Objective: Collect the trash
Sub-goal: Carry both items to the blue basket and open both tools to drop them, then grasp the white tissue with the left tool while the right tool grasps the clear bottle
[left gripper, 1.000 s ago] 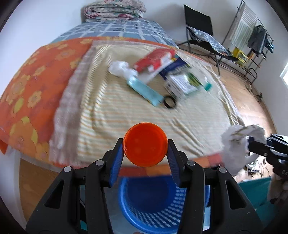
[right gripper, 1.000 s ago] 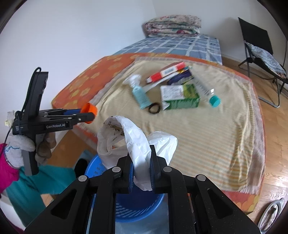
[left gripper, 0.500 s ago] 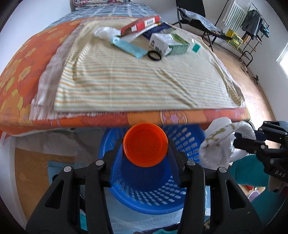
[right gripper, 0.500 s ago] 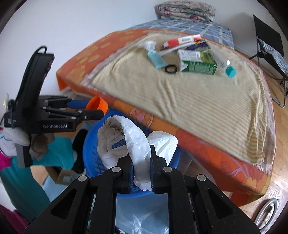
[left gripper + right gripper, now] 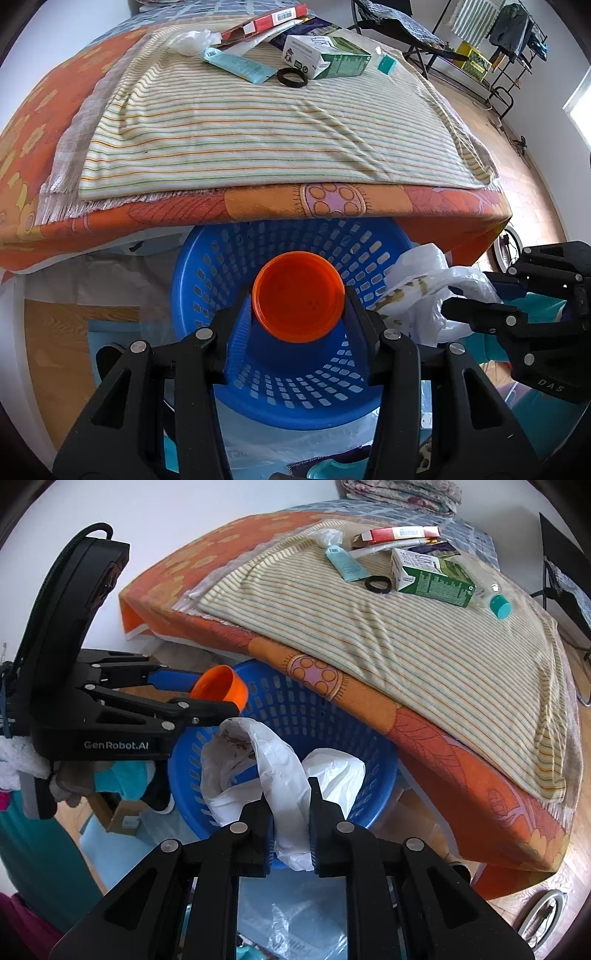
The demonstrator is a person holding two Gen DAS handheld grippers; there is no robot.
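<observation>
Striped sheet (image 5: 258, 140), perhaps chair (image 5: 399, 26).

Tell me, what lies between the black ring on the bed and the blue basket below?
Only bare striped blanket, then the orange bedspread's edge, seen from the left wrist view.

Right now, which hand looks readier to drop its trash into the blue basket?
Left, probably: its hand-held gripper holds the orange cup over the blue basket, while the right's white bag hangs nearer the rim.
</observation>
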